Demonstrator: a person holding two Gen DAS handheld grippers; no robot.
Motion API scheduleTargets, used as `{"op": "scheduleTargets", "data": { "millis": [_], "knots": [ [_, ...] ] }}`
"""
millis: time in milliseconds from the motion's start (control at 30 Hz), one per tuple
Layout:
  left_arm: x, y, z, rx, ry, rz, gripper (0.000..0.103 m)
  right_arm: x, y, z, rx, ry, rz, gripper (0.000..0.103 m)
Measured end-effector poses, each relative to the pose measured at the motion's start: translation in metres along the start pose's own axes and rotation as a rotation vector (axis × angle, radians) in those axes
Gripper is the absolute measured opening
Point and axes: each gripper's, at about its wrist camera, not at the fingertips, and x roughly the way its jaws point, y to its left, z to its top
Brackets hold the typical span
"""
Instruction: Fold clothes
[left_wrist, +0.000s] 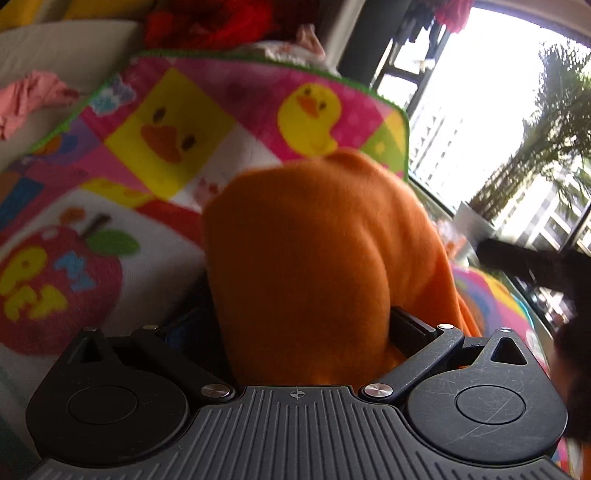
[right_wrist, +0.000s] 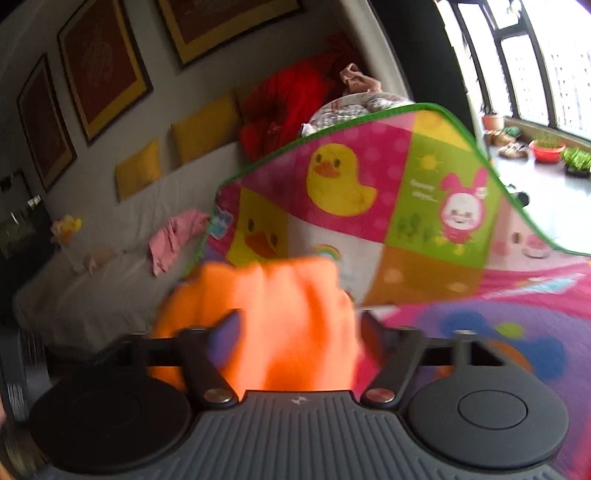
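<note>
An orange garment (left_wrist: 314, 240) fills the middle of the left wrist view. It is bunched between the fingers of my left gripper (left_wrist: 295, 325) and hides most of them; the jaws stand closed on the cloth. In the right wrist view the same orange garment (right_wrist: 280, 295) is gathered in folds between the two fingers of my right gripper (right_wrist: 297, 328), which press on it from both sides. The cloth is blurred and held above a colourful play mat (right_wrist: 498, 314). A dark blurred shape (left_wrist: 524, 262) at the right edge of the left wrist view is too unclear to name.
The duck-patterned mat (left_wrist: 184, 129) has a green-edged flap (right_wrist: 369, 206) standing up behind the garment. Behind it are a white sofa (right_wrist: 110, 277) with a pink garment (right_wrist: 173, 236), yellow cushions (right_wrist: 207, 133) and red cloth (right_wrist: 288, 103). Plant pots (right_wrist: 546, 147) stand by the window.
</note>
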Motion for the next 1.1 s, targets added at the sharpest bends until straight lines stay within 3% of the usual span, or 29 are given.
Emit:
{"op": "scheduleTargets", "data": {
  "millis": [167,333,467,600,833,967,1100],
  "knots": [
    [0.001,0.000,-0.003,0.017,0.017,-0.013,0.103,0.064,0.011,0.028,-0.088,-0.031,-0.067,0.055],
    [0.001,0.002,-0.002,0.011,0.028,-0.024,0.103,0.106,0.010,0.009,-0.234,0.158,-0.123,0.055],
    [-0.008,-0.003,-0.001,0.024,0.012,-0.037,0.103,0.082,-0.011,-0.008,-0.201,0.177,-0.148,0.055],
    [-0.011,-0.007,-0.006,0.041,0.018,-0.040,0.103,0.048,-0.015,-0.018,-0.255,0.163,-0.190,0.058],
    [-0.010,-0.003,-0.019,-0.013,0.060,-0.029,0.103,-0.029,-0.035,-0.043,-0.053,0.164,-0.130,0.075],
    [-0.011,-0.012,-0.026,0.003,0.064,-0.026,0.103,-0.035,-0.028,-0.070,-0.071,0.230,-0.111,0.075],
    [-0.012,-0.023,-0.035,0.016,0.070,-0.038,0.103,-0.012,-0.011,-0.079,-0.176,0.217,-0.143,0.075]
  ]
}}
